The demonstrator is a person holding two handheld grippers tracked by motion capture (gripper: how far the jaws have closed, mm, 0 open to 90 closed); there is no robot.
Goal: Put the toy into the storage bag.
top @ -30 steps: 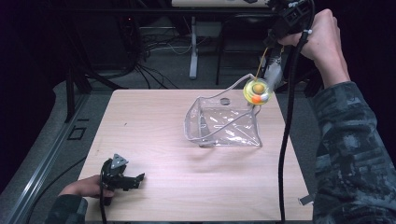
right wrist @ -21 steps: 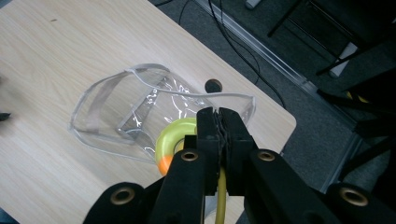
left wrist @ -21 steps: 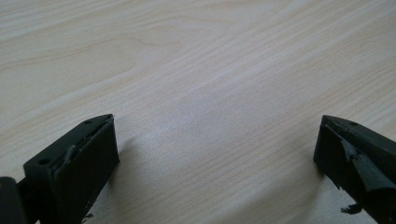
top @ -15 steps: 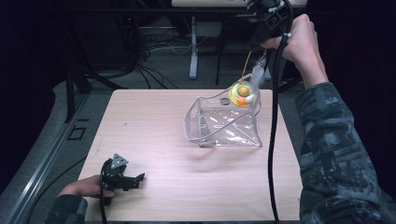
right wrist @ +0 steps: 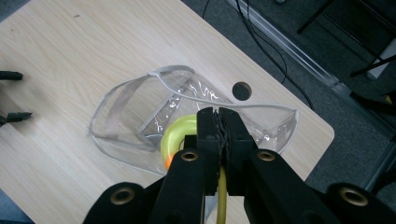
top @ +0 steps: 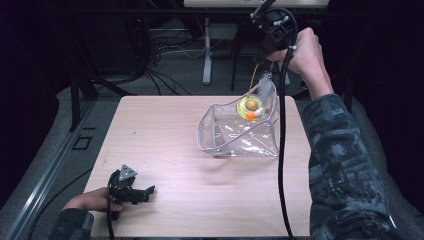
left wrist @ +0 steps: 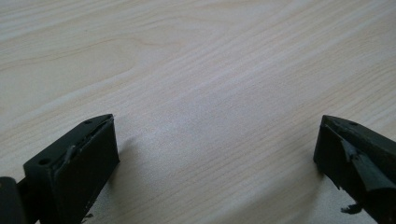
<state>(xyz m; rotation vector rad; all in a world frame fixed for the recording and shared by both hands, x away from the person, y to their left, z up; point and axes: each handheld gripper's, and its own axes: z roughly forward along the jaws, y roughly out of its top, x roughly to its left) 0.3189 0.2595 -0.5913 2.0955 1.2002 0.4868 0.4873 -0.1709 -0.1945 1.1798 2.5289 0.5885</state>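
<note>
A yellow ring toy (top: 251, 106) with an orange ball in it hangs from a thin yellow cord (top: 254, 80). My right gripper (top: 261, 62), held high at the back right, is shut on that cord, jaws pointing down. The toy hangs at the far rim of a clear plastic pouch (top: 240, 135), which stands open on the table. In the right gripper view the closed jaws (right wrist: 218, 116) hide part of the yellow ring (right wrist: 177, 135) above the pouch (right wrist: 135, 116). My left gripper (top: 147, 192) rests open on the wood at the front left, with nothing between its jaws (left wrist: 217, 154).
The light wooden table (top: 160, 130) has a round cable hole (right wrist: 242, 90) near its far edge behind the pouch. The right gripper's black cable (top: 281, 150) hangs down across the table's right side. Stands and cables crowd the dark floor beyond.
My right hand has moved left and down with the toy, from beside the pouch's right corner to over its far rim. The left gripper has stayed put.
</note>
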